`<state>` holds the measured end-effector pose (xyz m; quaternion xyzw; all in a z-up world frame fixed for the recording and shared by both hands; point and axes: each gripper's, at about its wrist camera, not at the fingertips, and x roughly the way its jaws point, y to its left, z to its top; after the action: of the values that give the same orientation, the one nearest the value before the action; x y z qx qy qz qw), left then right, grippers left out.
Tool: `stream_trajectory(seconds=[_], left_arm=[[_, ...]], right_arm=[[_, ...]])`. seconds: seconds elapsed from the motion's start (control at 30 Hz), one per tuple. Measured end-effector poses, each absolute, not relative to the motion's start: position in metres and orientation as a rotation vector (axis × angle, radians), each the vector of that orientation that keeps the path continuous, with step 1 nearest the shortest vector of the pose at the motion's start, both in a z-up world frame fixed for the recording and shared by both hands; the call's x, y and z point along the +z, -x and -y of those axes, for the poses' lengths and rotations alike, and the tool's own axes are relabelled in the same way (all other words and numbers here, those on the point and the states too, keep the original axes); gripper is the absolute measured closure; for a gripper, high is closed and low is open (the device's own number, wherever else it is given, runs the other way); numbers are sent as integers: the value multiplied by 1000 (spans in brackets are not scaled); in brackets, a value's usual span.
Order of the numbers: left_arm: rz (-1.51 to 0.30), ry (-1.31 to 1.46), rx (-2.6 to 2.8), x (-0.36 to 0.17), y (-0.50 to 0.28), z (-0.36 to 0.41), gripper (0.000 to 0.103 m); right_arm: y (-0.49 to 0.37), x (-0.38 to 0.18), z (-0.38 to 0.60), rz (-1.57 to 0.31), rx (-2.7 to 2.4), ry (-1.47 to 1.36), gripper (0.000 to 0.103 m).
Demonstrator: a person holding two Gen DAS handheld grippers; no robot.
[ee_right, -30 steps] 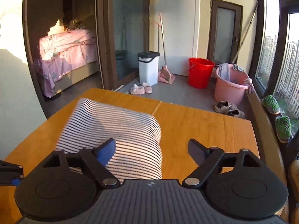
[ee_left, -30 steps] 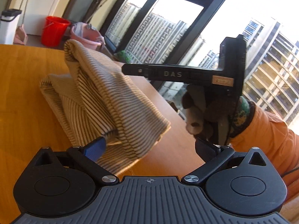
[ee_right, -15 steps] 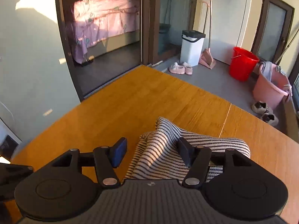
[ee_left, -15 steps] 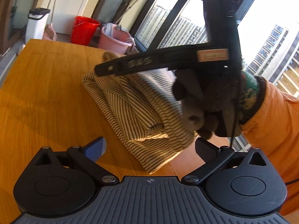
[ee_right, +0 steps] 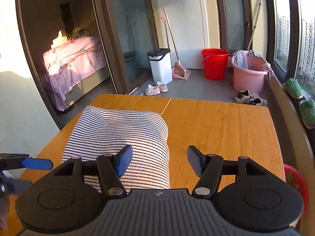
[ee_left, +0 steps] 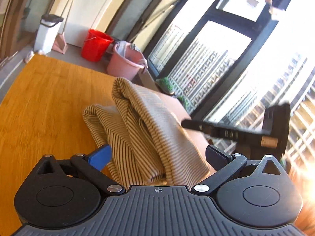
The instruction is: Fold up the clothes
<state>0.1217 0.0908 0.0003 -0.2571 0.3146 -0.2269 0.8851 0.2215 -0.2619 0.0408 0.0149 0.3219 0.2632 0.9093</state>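
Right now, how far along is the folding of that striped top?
The striped top already lies folded into a thick bundle on the wooden table. Neither the left gripper nor the right gripper grips it; both are open. Perhaps only tidying remains.

Striped garment [ee_right: 118, 135], thin dark lines on white; honey-orange wooden table [ee_right: 220, 129]; red bucket [ee_right: 215, 64]; pink tub [ee_right: 248, 74]; white bin with black lid [ee_right: 160, 65]; pink slippers [ee_right: 155, 88]; pink floral bedspread [ee_right: 74, 59]; black grippers, blue finger pad [ee_right: 124, 160]

The striped garment [ee_right: 118, 137] — near end hidden behind the right gripper [ee_right: 159, 163] body.
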Motion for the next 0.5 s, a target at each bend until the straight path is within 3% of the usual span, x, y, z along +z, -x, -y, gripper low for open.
stream_trajectory(seconds=[0.1,0.13,0.2,0.43,0.5], left_arm=[[-687,674,-471,-3,-148,-98,5],[-702,699,-478,-5,-156,-97,18],[-730,705,-490,-9,-170,-89,28],[-744,645,-443,-10,-182,-74,25],[-702,633,-406,-4,-180,-78,20]], right_arm=[[-215,35,275,-635,552,-85,29],[-213,33,278,-624,557,-98,26],[-208,29,284,-604,566,-121,25],[-201,-9,305,-580,587,-293,24],[-197,-19,311,-557,595,-333,21]])
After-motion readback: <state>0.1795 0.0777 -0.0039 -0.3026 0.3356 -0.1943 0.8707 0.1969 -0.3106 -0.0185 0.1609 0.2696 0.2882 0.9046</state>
